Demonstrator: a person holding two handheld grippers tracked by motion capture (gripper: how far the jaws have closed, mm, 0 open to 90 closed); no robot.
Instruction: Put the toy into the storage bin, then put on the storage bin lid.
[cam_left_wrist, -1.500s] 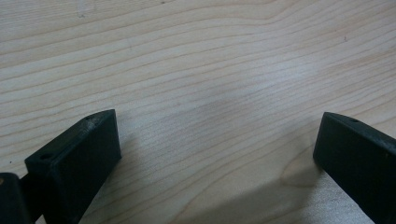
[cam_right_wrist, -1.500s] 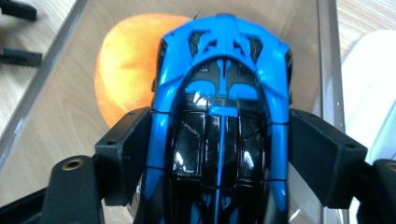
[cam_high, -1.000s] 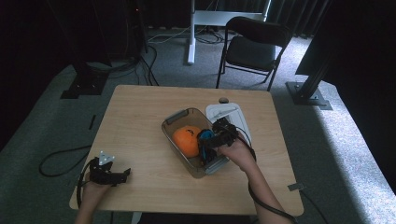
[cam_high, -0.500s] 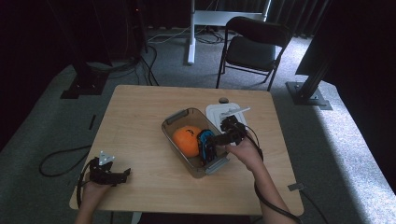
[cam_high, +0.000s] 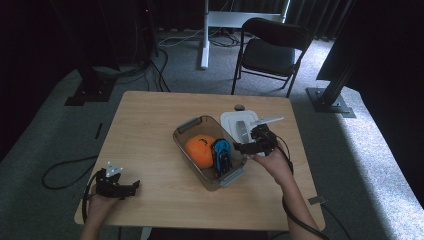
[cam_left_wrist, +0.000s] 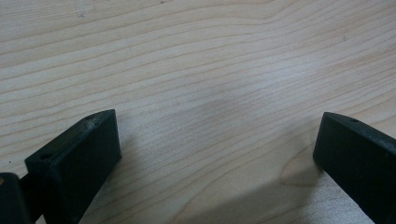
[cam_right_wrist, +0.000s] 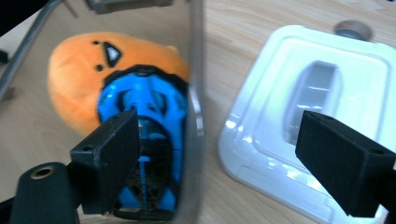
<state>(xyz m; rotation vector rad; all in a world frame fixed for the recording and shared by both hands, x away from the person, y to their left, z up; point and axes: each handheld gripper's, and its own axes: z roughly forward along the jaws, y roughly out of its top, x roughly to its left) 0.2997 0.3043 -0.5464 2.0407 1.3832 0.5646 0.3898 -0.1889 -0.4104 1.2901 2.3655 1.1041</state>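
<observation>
A clear plastic bin stands mid-table and holds an orange plush and a blue toy car. My right gripper hovers at the bin's right edge, its jaws open and just having been opening. In the right gripper view the right gripper straddles the bin's wall without pressing it. The blue car and plush lie inside, and the white lid lies outside. My left gripper rests open at the table's front left, and the left gripper has bare wood between its jaws.
The white lid lies flat right of the bin, with a small grey round cap behind it. A black chair and a desk leg stand beyond the table's far edge. Cables trail on the floor at the left.
My right gripper has drawn back to the right, from over the blue car to the bin's right edge, with its jaws wider. The car stays in the bin. The left gripper has not moved.
</observation>
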